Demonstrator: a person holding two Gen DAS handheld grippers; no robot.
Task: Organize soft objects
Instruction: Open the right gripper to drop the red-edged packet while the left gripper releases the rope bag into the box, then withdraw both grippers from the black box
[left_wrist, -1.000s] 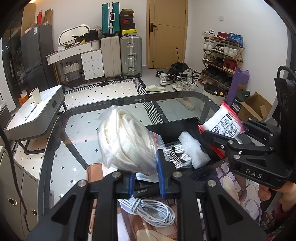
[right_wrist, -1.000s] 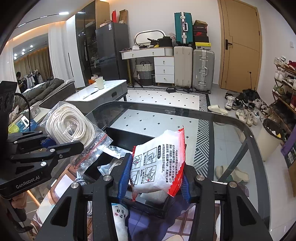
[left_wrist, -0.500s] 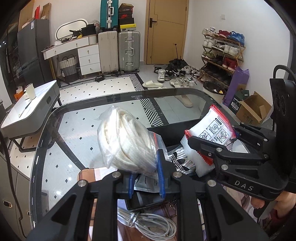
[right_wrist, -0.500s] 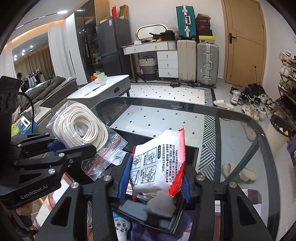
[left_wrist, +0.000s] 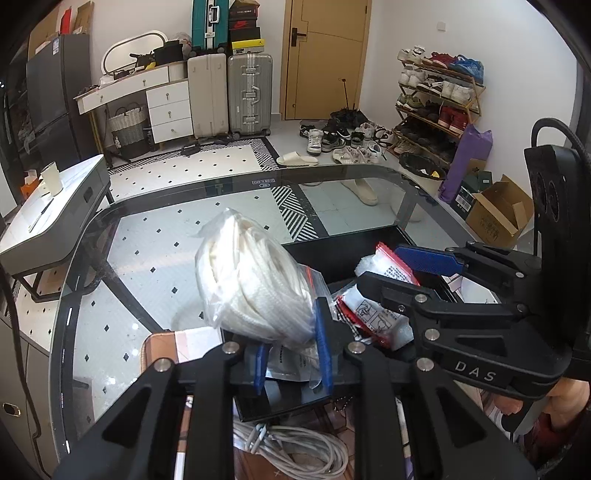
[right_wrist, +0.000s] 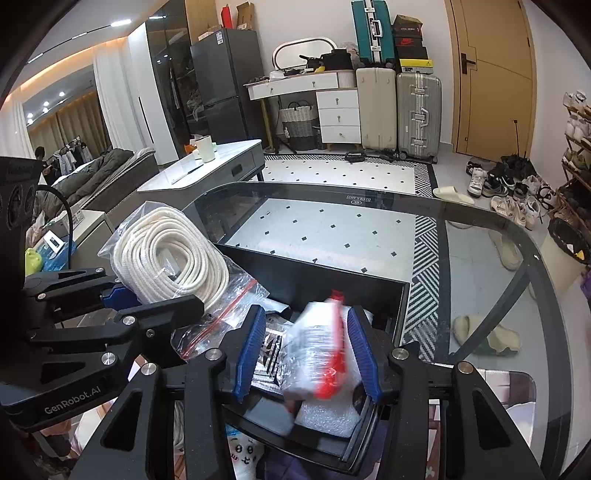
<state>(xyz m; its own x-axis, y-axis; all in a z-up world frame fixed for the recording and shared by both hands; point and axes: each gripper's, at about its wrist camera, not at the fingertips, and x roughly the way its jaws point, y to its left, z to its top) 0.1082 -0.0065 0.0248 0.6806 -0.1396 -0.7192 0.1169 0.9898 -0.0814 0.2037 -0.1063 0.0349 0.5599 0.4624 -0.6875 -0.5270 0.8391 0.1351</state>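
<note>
My left gripper (left_wrist: 291, 354) is shut on a clear zip bag of coiled white rope (left_wrist: 255, 284), held over the left edge of a black open box (left_wrist: 332, 254); the bag also shows in the right wrist view (right_wrist: 173, 258). My right gripper (right_wrist: 306, 354) stands open over the box (right_wrist: 317, 273). A white packet with a red edge (right_wrist: 317, 354) is blurred between its pads, falling into the box. In the left wrist view the packet (left_wrist: 369, 314) lies among bubble wrap in the box.
The box sits on a glass table (left_wrist: 147, 236) with a dark rim. A grey cable coil (left_wrist: 295, 450) lies below the left gripper. A striped cloth (right_wrist: 269, 343) and white foam (right_wrist: 325, 417) lie in the box.
My right gripper moved down over the box and opened, letting go of the white packet, which drops in. The left gripper moved a little nearer the box with the rope bag.
</note>
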